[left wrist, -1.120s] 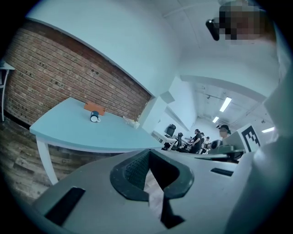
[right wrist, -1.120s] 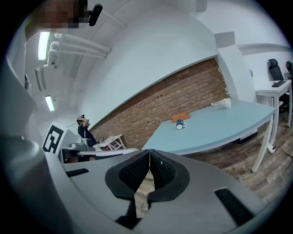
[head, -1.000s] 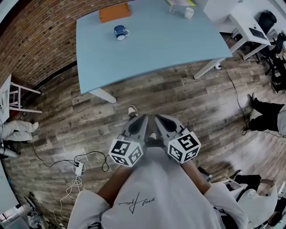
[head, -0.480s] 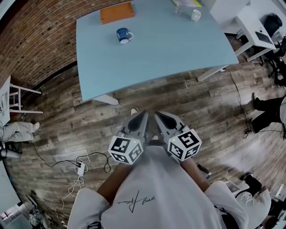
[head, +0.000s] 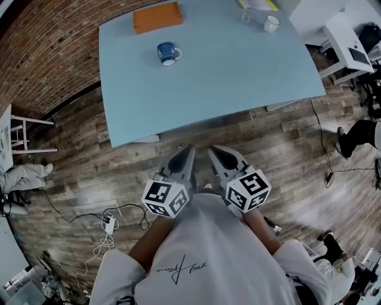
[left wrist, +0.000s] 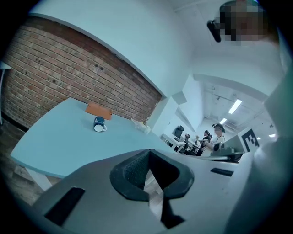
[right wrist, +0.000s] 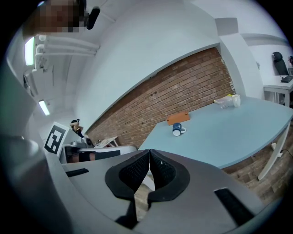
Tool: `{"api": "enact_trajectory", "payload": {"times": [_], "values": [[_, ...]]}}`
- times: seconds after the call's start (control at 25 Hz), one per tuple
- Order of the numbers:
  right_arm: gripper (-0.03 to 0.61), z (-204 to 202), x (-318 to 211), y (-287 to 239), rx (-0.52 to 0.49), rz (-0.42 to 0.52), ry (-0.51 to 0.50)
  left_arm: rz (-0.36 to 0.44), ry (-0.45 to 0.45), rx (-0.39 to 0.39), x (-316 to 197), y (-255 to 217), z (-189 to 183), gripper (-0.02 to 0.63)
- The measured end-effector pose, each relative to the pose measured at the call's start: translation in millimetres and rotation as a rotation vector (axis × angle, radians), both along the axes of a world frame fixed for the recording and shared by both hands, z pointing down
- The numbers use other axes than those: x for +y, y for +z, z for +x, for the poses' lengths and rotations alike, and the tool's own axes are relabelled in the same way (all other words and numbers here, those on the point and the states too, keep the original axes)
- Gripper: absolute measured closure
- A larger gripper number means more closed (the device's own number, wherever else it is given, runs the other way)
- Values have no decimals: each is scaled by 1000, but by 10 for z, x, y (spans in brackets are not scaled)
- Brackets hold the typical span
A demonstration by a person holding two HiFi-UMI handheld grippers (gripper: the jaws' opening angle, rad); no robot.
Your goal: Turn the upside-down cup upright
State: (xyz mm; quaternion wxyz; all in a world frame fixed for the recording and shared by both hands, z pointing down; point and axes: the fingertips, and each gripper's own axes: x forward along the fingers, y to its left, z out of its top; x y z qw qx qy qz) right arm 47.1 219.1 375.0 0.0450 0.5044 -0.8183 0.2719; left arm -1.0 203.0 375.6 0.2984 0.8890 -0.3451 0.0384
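A blue mug (head: 168,52) with a white rim and a side handle stands on the far left part of the light blue table (head: 238,77). It also shows small in the left gripper view (left wrist: 99,124) and the right gripper view (right wrist: 177,129). My left gripper (head: 186,156) and right gripper (head: 215,156) are held side by side over the wooden floor, just short of the table's near edge and well away from the mug. Both are shut with nothing between the jaws, as the left gripper (left wrist: 149,153) and right gripper (right wrist: 149,153) views show.
An orange box (head: 157,16) lies behind the mug. A white cup (head: 271,24) and a clear container (head: 247,18) stand at the table's far right. A power strip with cables (head: 107,223) lies on the floor at the left; a white desk (head: 351,53) is at the right.
Both grippers have advanced together toward the table, whose near edge and mug now sit lower and closer in the head view. The jaws stayed shut.
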Motion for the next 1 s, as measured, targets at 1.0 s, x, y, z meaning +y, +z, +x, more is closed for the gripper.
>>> {"api": "enact_trajectory", "payload": {"times": [1.0], "values": [[557, -487, -1351, -112, 45, 29, -27, 23, -49, 68, -1409, -132, -577, 604]]}}
